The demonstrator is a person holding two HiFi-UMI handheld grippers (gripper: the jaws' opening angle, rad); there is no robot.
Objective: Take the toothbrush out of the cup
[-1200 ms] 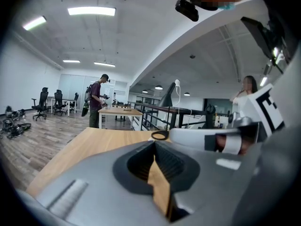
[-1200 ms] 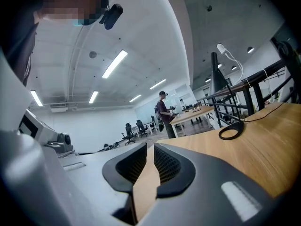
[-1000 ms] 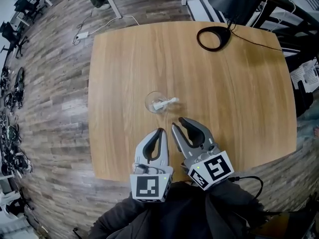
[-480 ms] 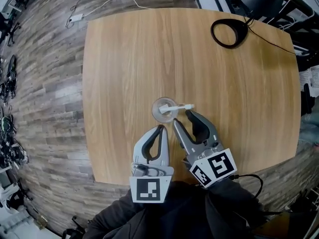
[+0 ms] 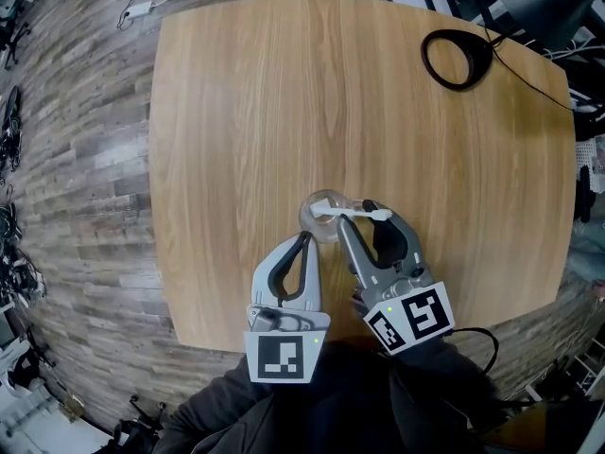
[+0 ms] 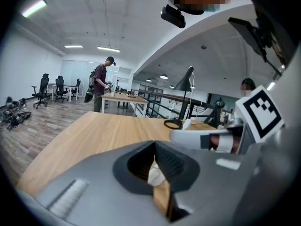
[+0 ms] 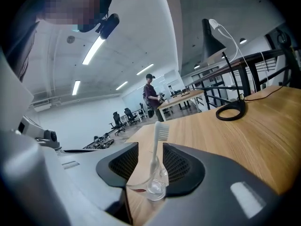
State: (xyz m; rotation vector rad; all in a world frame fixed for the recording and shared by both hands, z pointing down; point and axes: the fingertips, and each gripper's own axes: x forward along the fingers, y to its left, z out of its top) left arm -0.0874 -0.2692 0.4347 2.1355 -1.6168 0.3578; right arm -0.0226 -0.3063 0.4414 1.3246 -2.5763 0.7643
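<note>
Our right tongs (image 5: 363,221) are spread wide. Their jaws have just been opening, and the toothbrush (image 7: 155,145) and the lower part of the cup (image 7: 151,186) stand in the gap between them. Neither pad presses on either one, as the right gripper view shows bare wood on both sides of the glass.

Our left tongs (image 5: 304,239) are pressed together at the tips and pinch nothing. They lie just beside the right pair, with their tips near the cup's rim.

The toothbrush is in the cup, handle down and bristles up. From the head view it leans out over the rim toward our right, so that its white head hangs above the right jaws. The cup is clear glass and stands upright on the wooden table (image 5: 246,112), nearer to our edge than to the far one.

Well apart, at the far right corner of the table, lies a black ring-shaped lamp foot (image 5: 427,59) with a thin cable running off the edge. Our dark sleeves (image 5: 331,410) fill the bottom of the head view. Around the table is a plank floor (image 5: 76,159). Far off, a person (image 7: 151,94) stands by another desk, and office chairs (image 7: 117,120) are lined up beyond.
</note>
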